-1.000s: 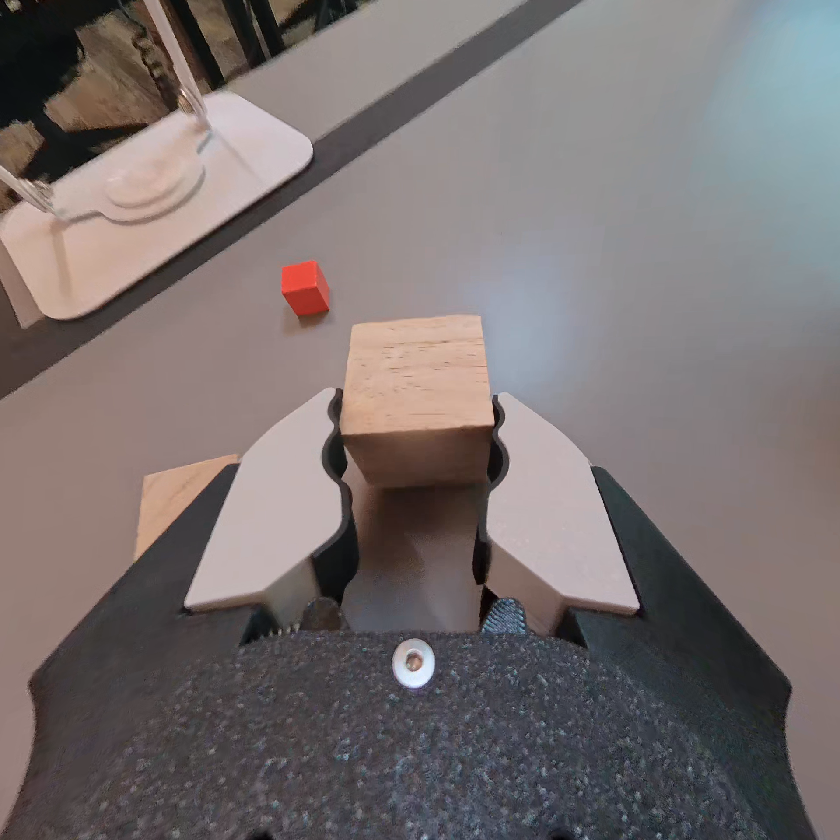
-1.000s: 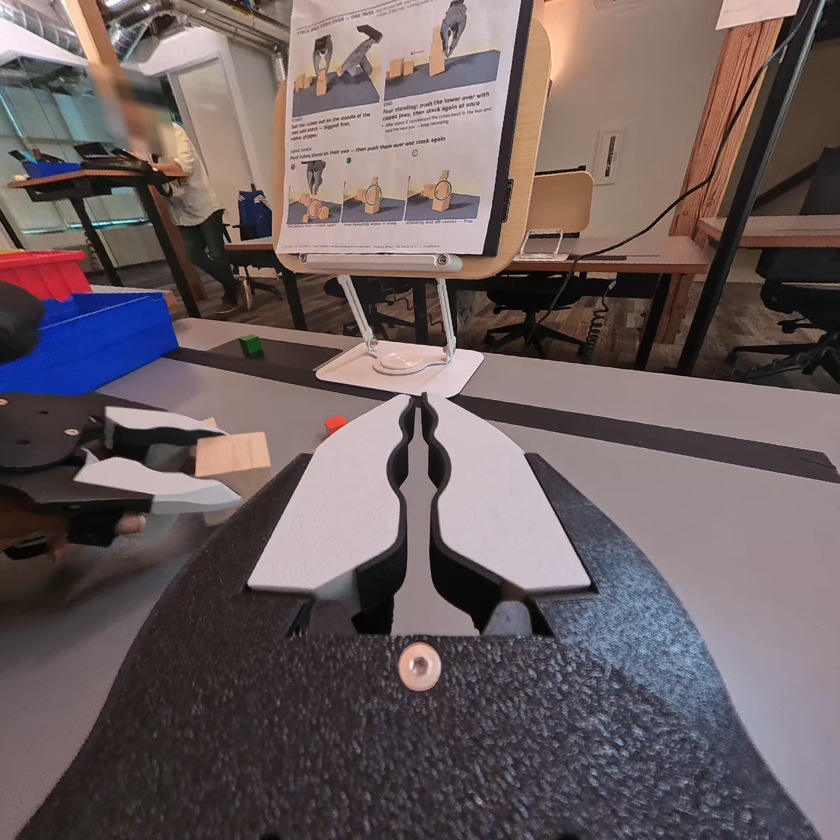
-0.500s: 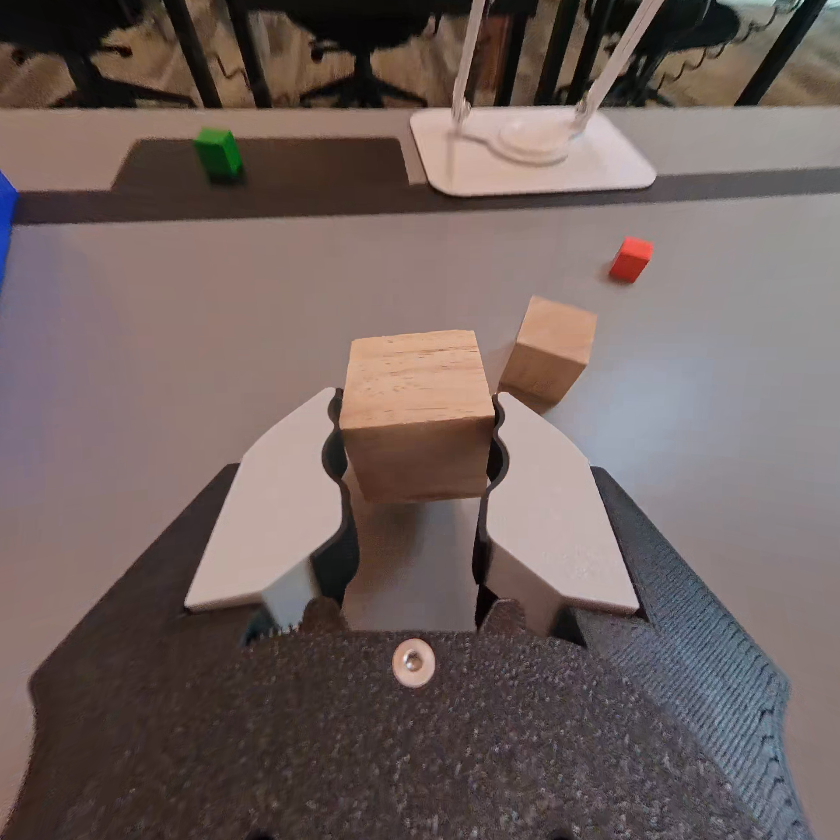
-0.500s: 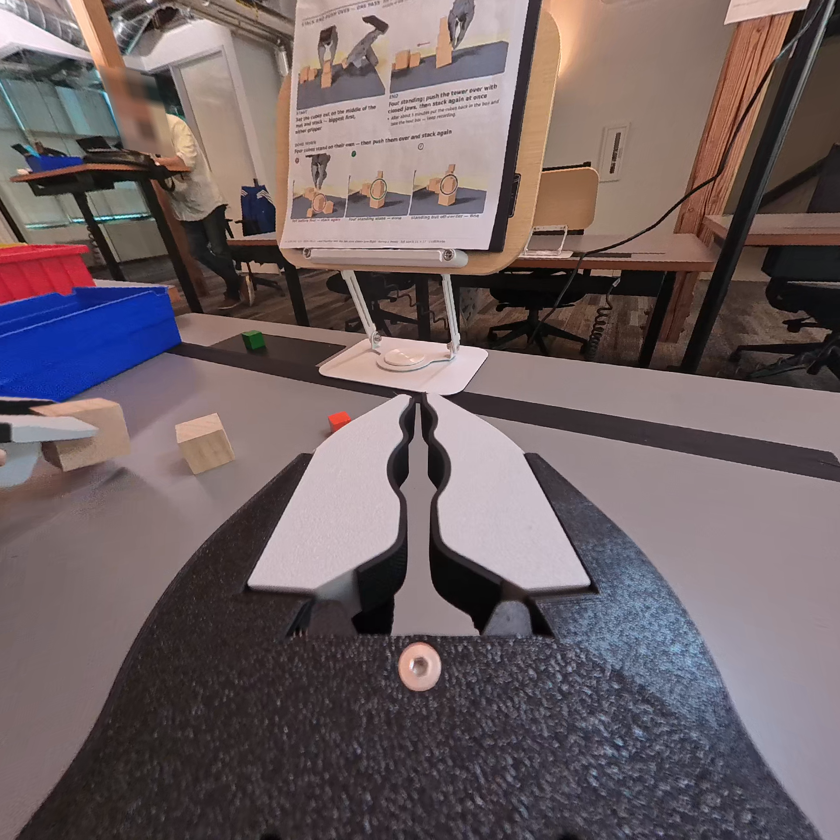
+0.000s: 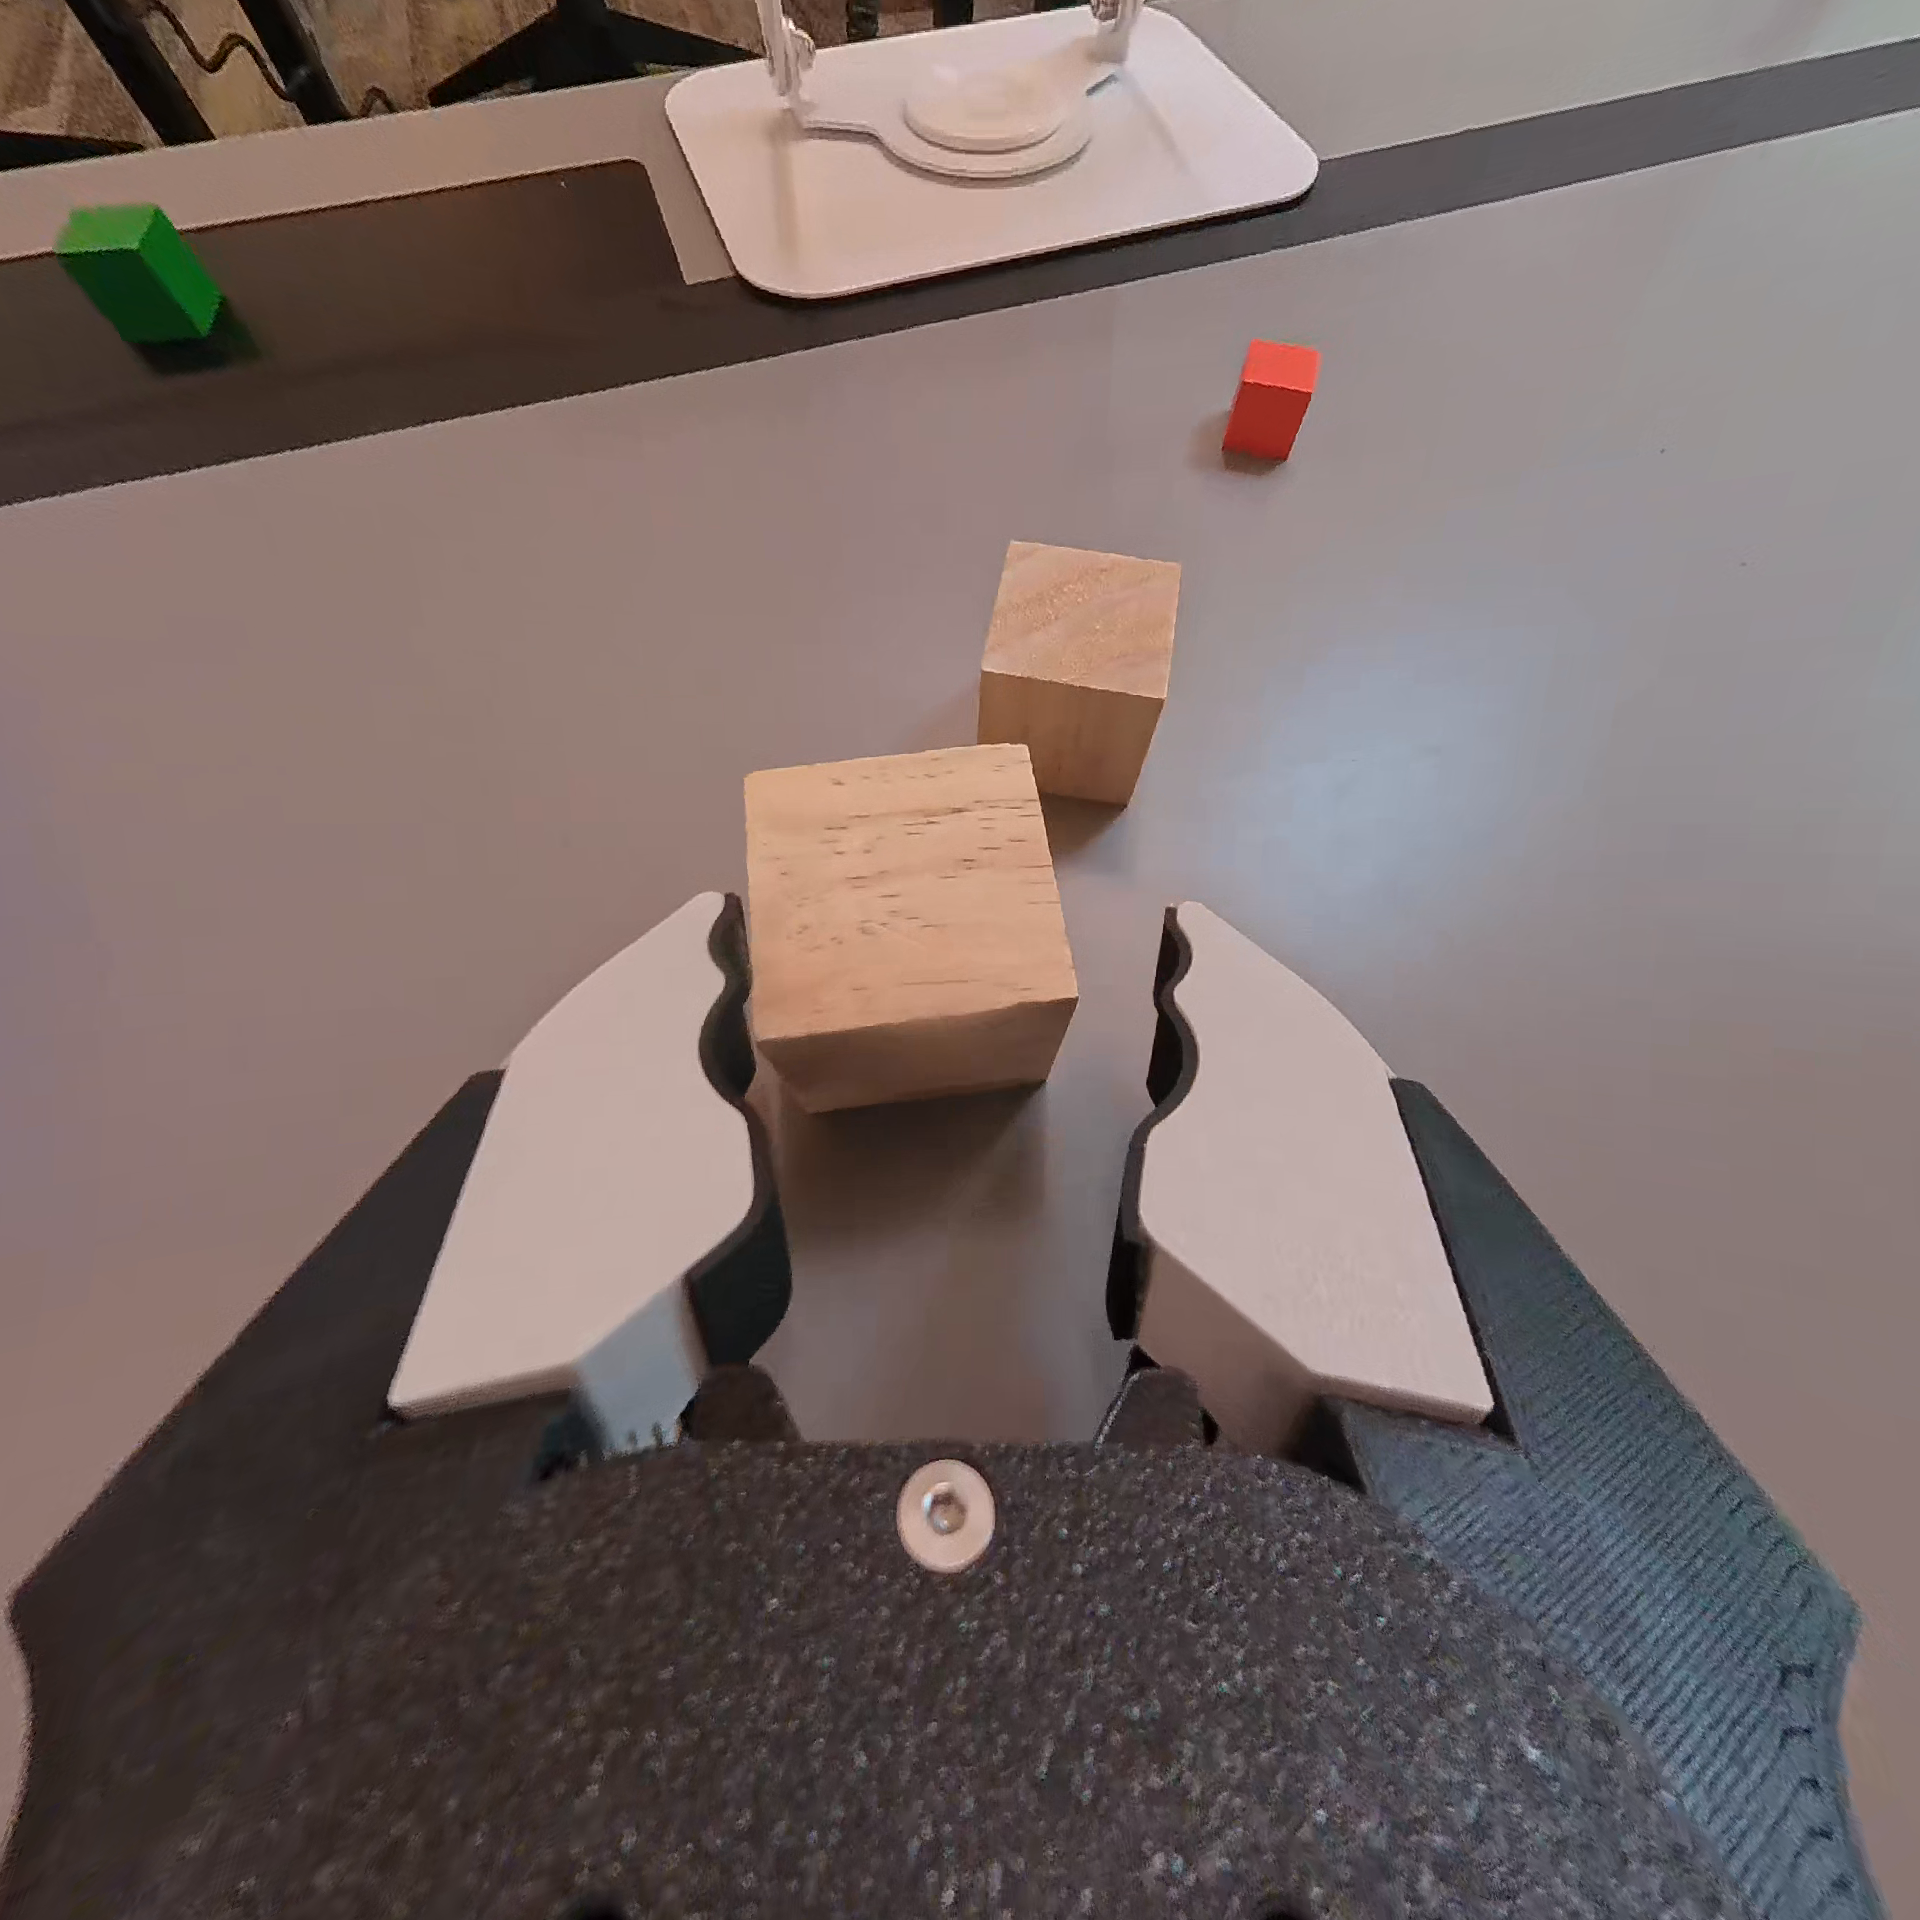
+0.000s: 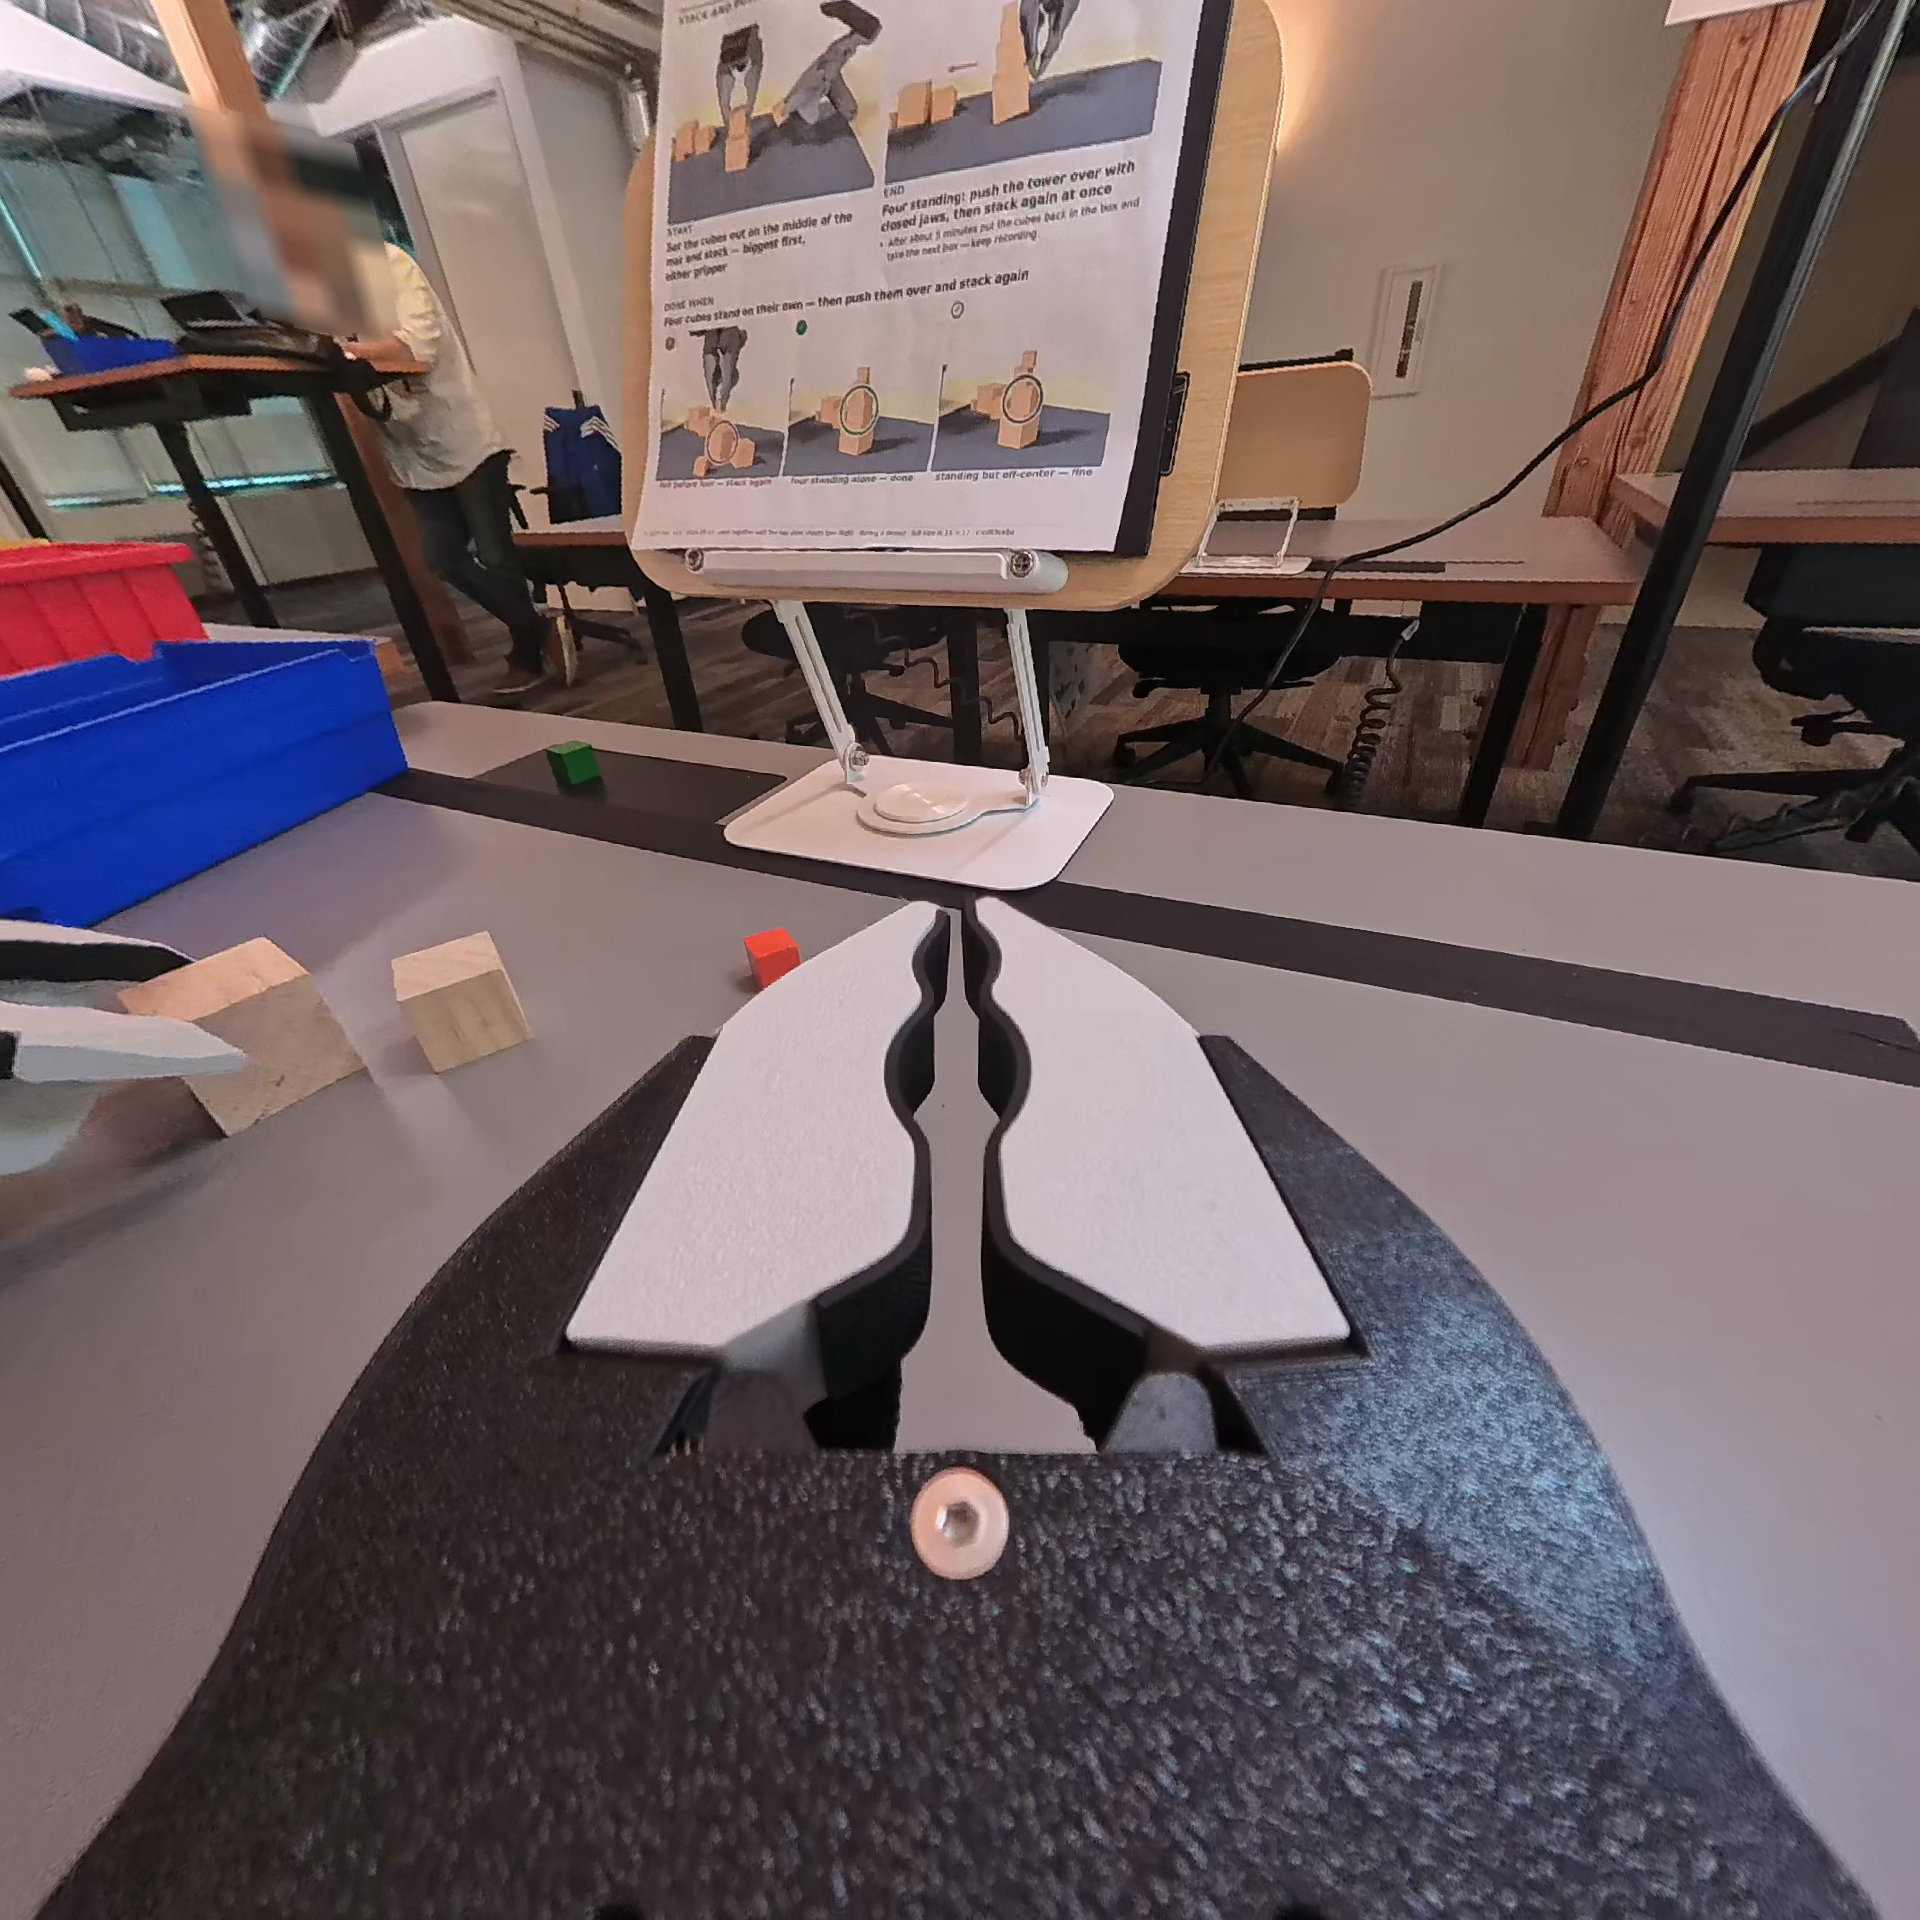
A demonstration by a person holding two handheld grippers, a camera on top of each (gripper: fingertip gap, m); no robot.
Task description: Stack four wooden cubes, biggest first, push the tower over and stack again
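Note:
The biggest wooden cube (image 5: pixel 904 914) stands on the grey table (image 5: pixel 416 727) between the fingers of my left gripper (image 5: pixel 951 916). The jaws are open: there is a clear gap between the right pad (image 5: pixel 1169 987) and the cube, and the left pad is close against its side. The cube also shows in the right wrist view (image 6: pixel 249 1029), beside the left gripper's fingers (image 6: pixel 104 1039). A smaller wooden cube (image 5: pixel 1081 665) stands just beyond it on the right. My right gripper (image 6: pixel 956 920) is shut with nothing between its pads and hovers above the table.
A small red cube (image 5: pixel 1270 397) lies farther right and a green cube (image 5: pixel 135 270) on the dark strip at the back left. A white stand base (image 5: pixel 987 156) holds an instruction board. Blue (image 6: pixel 187 748) and red (image 6: pixel 94 603) bins stand at the left. Some 35 centimeters of space lies between my two pairs of fingers.
My left gripper carried the big cube to the left of the smaller cube, lowered it to the table and opened its jaws. The right gripper stayed shut and still.

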